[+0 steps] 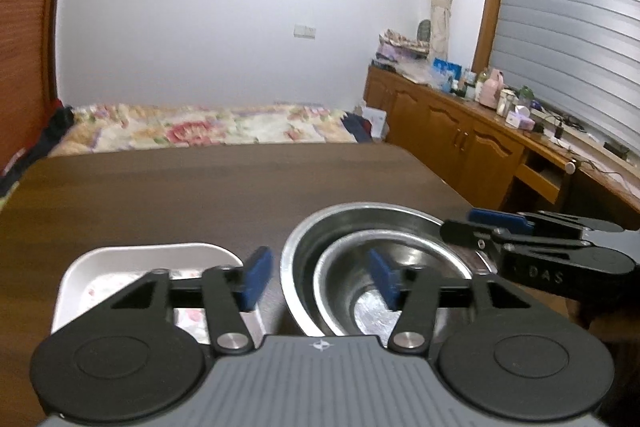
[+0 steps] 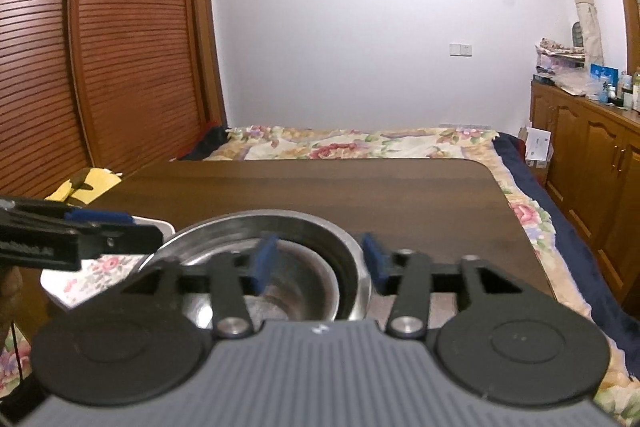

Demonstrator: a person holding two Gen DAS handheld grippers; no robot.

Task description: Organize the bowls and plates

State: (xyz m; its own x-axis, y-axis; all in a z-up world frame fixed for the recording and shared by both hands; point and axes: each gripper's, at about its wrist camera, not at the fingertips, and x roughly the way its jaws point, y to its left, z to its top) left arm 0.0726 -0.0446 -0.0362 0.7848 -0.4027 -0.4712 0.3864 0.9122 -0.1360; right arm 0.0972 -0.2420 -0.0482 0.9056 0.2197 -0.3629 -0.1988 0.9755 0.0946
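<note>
Left wrist view: 2 nested round stainless-steel bowls, the small inner bowl [image 1: 384, 291] inside the large outer bowl [image 1: 320, 231], sit at the near edge of the dark brown wooden table [image 1: 200, 187], just beside a white square floral dish [image 1: 120, 267]. The left gripper [image 1: 320, 277] hangs spread over their gap, holding nothing. The right gripper [image 2: 318, 261], also spread, straddles the outer bowl's right rim (whether touching, I cannot tell). Closing there could slip on slick steel, tip the stack, or nudge it into the dish.
</note>
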